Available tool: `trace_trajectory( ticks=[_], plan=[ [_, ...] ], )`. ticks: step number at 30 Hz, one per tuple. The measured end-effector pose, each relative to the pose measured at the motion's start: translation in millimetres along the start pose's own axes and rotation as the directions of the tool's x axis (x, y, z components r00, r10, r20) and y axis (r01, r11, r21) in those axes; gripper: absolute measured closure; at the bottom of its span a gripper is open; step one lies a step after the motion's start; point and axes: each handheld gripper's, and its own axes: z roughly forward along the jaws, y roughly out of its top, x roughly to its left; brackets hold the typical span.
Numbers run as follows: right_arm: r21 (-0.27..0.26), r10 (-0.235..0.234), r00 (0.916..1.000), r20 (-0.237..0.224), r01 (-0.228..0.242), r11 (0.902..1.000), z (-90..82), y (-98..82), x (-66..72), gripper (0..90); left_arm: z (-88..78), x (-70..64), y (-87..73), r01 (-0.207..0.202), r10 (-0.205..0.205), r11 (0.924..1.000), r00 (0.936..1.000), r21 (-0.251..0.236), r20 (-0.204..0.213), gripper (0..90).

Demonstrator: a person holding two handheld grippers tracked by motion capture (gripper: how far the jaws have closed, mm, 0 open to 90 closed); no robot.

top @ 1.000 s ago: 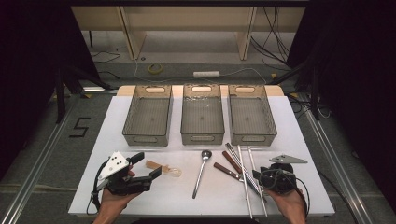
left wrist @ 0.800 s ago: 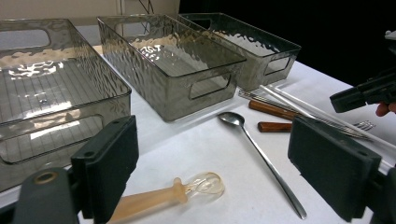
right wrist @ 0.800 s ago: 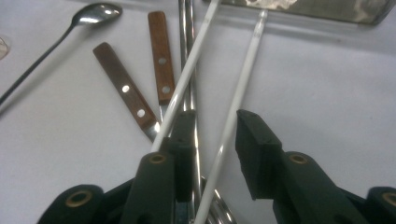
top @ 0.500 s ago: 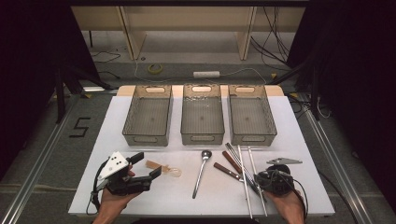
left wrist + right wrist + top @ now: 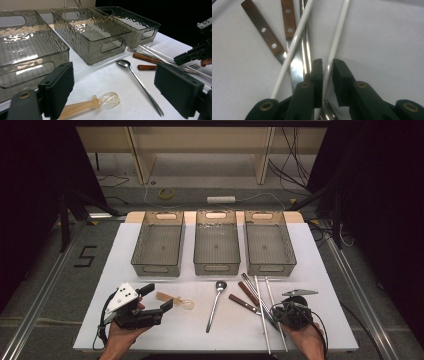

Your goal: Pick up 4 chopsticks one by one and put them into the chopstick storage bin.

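Observation:
My right gripper point(image 5: 274, 314) point(image 5: 327, 65) points down onto a pile of cutlery at the table's front right. A thin white stick point(image 5: 335, 46) point(image 5: 270, 296) runs between its two jaws. The jaws have just been closing around it and stand narrow, with a sliver of room on each side. A second white stick point(image 5: 297, 35) crosses two wooden-handled knives point(image 5: 265, 33) point(image 5: 244, 303) beside it. My left gripper point(image 5: 159, 296) point(image 5: 115, 82) rests at the front left, open and with nothing between its jaws, just above an amber-handled plastic spoon point(image 5: 175, 299) point(image 5: 85, 106).
Three clear grey bins point(image 5: 156, 269) point(image 5: 216, 269) point(image 5: 271, 269) stand in a row across the back of the white table. A long metal spoon point(image 5: 215, 305) point(image 5: 141, 86) lies between the two hands. Metal chopsticks point(image 5: 305, 45) lie under the white sticks.
The right gripper's jaws have narrowed around the white stick, and that hand has shifted slightly. The left hand and the rest of the cutlery have kept still.

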Motion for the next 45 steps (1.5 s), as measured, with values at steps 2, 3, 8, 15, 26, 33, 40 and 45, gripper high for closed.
trace_trajectory(
  ticks=[2,3,8,15,26,33,40,45],
  plan=[
    [0.006,0.006,1.0,0.0,-0.006,1.0,0.1,0.3,-1.5,79.7,0.3,0.1,0.0,0.0,0.0,1.0,1.0,0.0,-0.001,15.8],
    [0.006,0.006,1.0,0.0,-0.006,1.0,0.1,0.3,-1.5,79.7,0.4,-0.1,0.0,0.001,-0.001,1.0,1.0,0.0,0.001,15.8],
    [0.014,0.038,0.9993,-0.002,-0.038,0.9992,0.3,0.8,-4.0,80.9,0.3,-0.2,0.0,0.0,0.0,1.0,1.0,0.001,0.002,15.8],
    [-0.001,0.08,0.9966,-0.018,-0.08,0.9968,-1.9,1.7,-6.4,83.7,-0.1,-0.4,0.0,-0.002,0.002,1.0,1.0,0.0,0.003,15.8],
    [-0.023,0.11,0.9934,-0.032,-0.111,0.9935,-5.2,2.1,-9.8,85.1,-0.1,-0.4,0.2,-0.001,0.001,1.0,1.0,0.0,0.001,15.8],
    [-0.034,0.121,0.9924,-0.021,-0.122,0.992,-8.5,2.0,-14.4,85.2,-0.2,-0.2,0.3,0.0,0.0,1.0,1.0,-0.002,0.001,15.8],
    [-0.055,0.134,0.9904,-0.032,-0.136,0.9892,-14.3,1.7,-18.1,85.4,-0.5,-0.2,0.4,0.0,0.0,1.0,1.0,-0.001,0.002,15.8],
    [-0.084,0.129,0.9903,-0.051,-0.133,0.9875,-22.0,1.9,-20.8,85.5,-0.4,0.2,0.6,-0.001,0.001,1.0,1.0,0.0,0.003,15.9]
  ],
)
